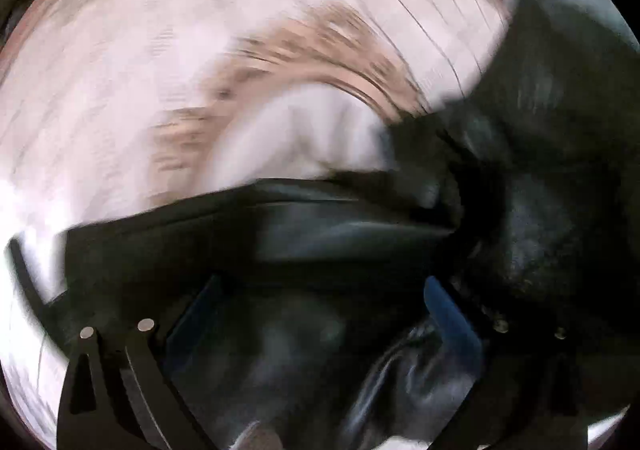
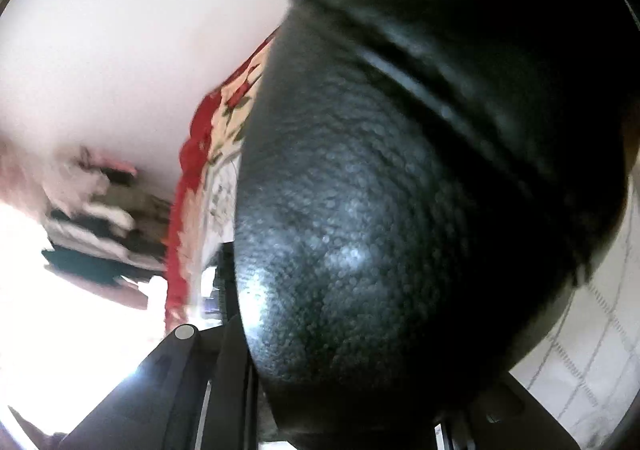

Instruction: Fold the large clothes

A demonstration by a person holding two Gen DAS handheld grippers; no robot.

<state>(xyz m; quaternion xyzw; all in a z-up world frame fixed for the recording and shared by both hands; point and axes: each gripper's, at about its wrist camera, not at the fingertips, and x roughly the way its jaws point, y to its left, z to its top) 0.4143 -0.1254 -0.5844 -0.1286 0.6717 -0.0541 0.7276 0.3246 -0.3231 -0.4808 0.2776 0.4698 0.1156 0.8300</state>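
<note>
Left tool: I see black garment bunched between its blue pads, jaws fairly wide; whether they pinch it I cannot tell. The garment hangs over the pale checked bed sheet. Right tool: jaws narrow, clamped on a fold of the same garment, which fills the view. Risk, my guess: the slick cloth slips from the left side or twists mid-air, ruining the fold. Left tool points steeply down, right tool slants down.
</note>
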